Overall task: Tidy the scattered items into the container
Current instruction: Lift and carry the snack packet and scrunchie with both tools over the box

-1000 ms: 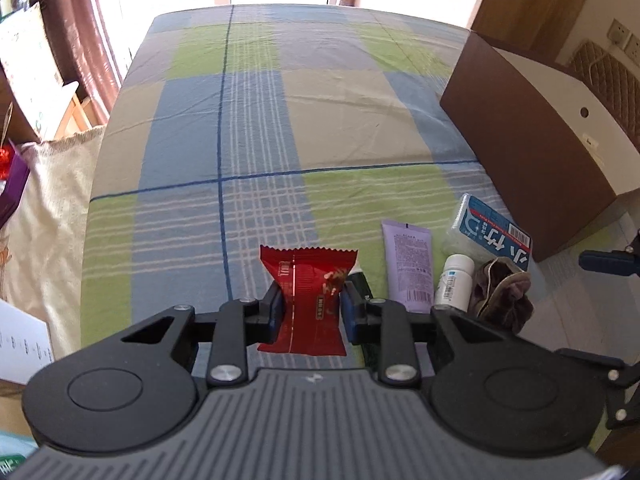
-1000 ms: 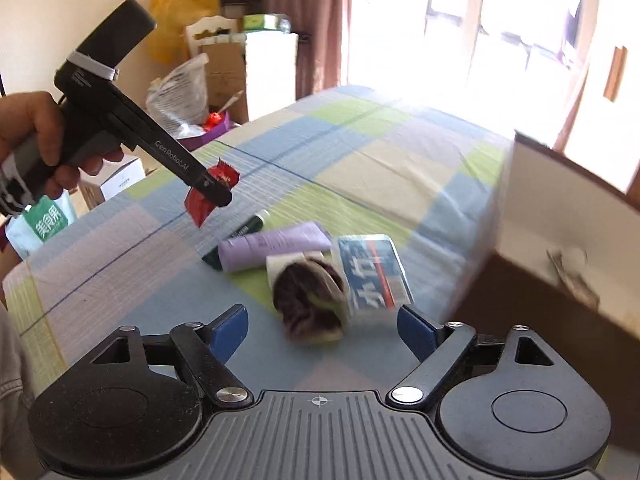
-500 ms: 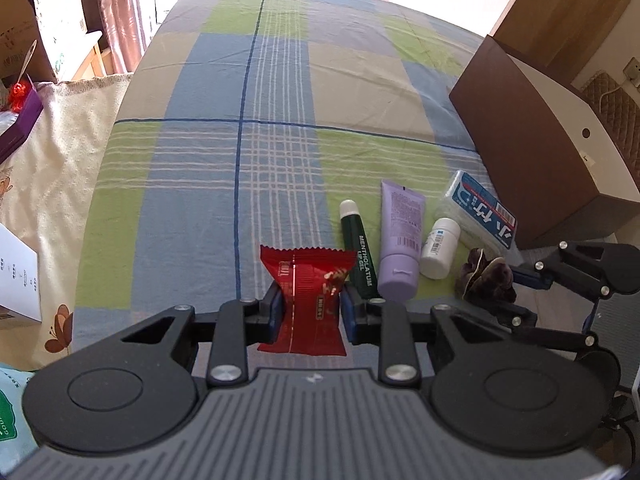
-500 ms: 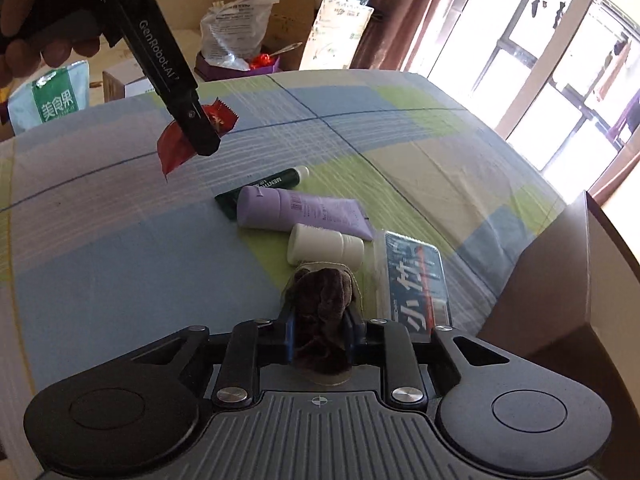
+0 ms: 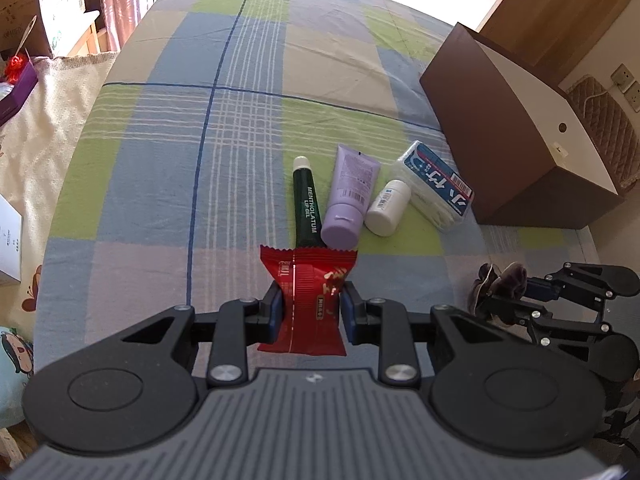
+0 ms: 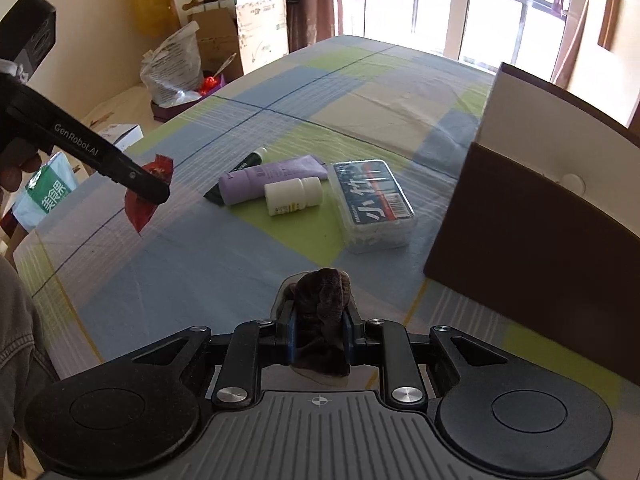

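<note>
1. The right gripper [image 6: 319, 334] has lifted the brown scrunchie [image 6: 325, 292] off the bed [image 5: 248, 128] since half a second ago, its fingers clenched on it, lower centre of the right view.
2. The left gripper [image 5: 312, 312] grasps the red snack packet [image 5: 310, 300] above the bed.
3. Green lip gel tube [image 5: 306, 208], purple tube [image 5: 350, 200], white bottle [image 5: 388, 208] and swab box [image 5: 436, 192] lie mid-frame.
4. The brown container [image 5: 500, 128] sits at right.
</note>
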Available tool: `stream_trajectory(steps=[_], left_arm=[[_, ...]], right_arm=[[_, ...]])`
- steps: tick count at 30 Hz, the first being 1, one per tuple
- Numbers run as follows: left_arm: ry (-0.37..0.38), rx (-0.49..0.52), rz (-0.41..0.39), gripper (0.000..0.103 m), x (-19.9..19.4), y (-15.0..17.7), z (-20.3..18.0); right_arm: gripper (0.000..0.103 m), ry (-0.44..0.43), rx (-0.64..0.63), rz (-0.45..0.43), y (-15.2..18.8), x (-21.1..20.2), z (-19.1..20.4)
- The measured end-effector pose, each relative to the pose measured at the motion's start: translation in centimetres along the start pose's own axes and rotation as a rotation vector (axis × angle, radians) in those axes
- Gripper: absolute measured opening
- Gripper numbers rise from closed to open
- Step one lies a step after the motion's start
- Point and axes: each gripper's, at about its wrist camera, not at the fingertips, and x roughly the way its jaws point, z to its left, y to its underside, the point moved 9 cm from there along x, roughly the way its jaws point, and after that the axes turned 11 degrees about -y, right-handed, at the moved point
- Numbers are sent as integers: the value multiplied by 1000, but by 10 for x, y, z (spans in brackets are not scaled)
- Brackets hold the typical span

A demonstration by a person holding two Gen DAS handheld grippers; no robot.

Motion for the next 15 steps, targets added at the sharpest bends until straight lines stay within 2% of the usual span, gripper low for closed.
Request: stream_trajectory(steps=[15], left_arm=[[13, -11, -5, 25, -30, 17, -18]], right_arm=[[25, 17, 160, -25, 14, -43, -26]])
